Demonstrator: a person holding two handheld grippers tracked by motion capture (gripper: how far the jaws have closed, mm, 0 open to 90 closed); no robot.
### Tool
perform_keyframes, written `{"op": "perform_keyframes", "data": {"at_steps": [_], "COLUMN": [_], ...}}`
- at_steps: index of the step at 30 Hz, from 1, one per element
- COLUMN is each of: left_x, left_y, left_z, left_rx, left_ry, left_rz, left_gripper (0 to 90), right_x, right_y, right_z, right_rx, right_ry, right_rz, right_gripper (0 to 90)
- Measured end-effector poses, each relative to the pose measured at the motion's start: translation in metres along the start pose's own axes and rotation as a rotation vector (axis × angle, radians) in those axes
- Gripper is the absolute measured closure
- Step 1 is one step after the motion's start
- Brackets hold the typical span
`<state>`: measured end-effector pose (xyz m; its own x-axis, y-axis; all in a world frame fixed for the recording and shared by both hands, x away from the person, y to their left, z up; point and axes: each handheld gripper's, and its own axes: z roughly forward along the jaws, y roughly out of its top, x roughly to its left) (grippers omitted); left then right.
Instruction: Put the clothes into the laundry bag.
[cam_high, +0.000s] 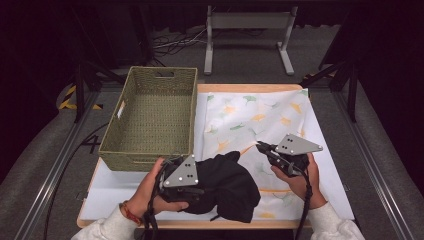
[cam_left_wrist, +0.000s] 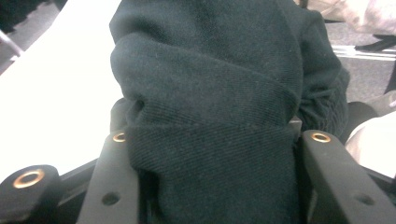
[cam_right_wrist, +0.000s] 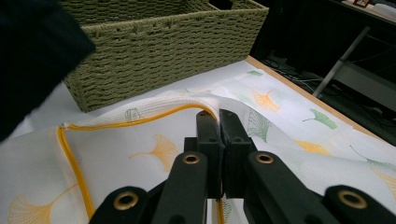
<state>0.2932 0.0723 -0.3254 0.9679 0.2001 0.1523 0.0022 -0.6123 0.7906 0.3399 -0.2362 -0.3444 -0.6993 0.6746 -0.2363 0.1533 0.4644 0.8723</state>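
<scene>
- Nearest the high camera: two forearms in pale sleeves, one hand on each claw, coming in over the near edge of the worktop (cam_high: 110, 197).
- Left claw (cam_high: 207, 187): clamped on a bundled black garment (cam_high: 227, 185); in the left gripper view the dark knit fabric (cam_left_wrist: 210, 116) bulges between the jaws and is pinched by both.
- Garment sits at the near middle of the worktop, partly over the white sheet, partly over the printed bag.
- Right claw (cam_high: 260, 146): jaws pressed together on the yellow-trimmed edge of a white mesh bag with ginkgo-leaf print (cam_high: 260, 117) (right gripper view shows that edge lifted into a small ridge, (cam_right_wrist: 212, 114)).
- Bag spreads flat across the right half of the worktop.
- Woven green basket (cam_high: 112, 142) stands at the left rear, just beside the bag's edge.
</scene>
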Motion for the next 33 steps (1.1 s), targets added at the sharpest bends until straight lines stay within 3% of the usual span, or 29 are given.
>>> {"op": "perform_keyframes", "data": {"at_steps": [3, 6, 9, 12, 25, 33], "left_x": [-0.007, -0.012, -0.016, -0.014, -0.014, 0.0], "left_y": [0.003, 0.007, 0.011, 0.015, 0.031, 0.022], "left_z": [0.012, 0.029, 0.045, 0.058, 0.107, 0.125], "left_rx": [0.014, 0.029, 0.075, 0.085, 0.159, 0.185], "left_ry": [-0.003, -0.034, -0.022, -0.01, 0.103, 0.159], "left_rz": [0.008, -0.009, 0.0, -0.009, -0.101, -0.157], "left_gripper": [53.6, 53.6, 53.6, 53.6, 53.4, 53.2], "right_x": [0.0, 0.0, 0.001, 0.001, 0.006, 0.008], "right_y": [0.0, 0.0, 0.001, 0.002, 0.009, 0.01], "right_z": [0.0, 0.0, -0.001, -0.002, -0.007, -0.011], "right_rx": [-0.003, -0.003, -0.005, -0.011, -0.03, -0.036], "right_ry": [-0.003, -0.002, -0.003, -0.004, 0.008, 0.015], "right_rz": [0.008, 0.007, 0.001, -0.002, -0.019, -0.027], "right_gripper": [88.9, 88.9, 88.9, 89.0, 89.0, 89.0]}}
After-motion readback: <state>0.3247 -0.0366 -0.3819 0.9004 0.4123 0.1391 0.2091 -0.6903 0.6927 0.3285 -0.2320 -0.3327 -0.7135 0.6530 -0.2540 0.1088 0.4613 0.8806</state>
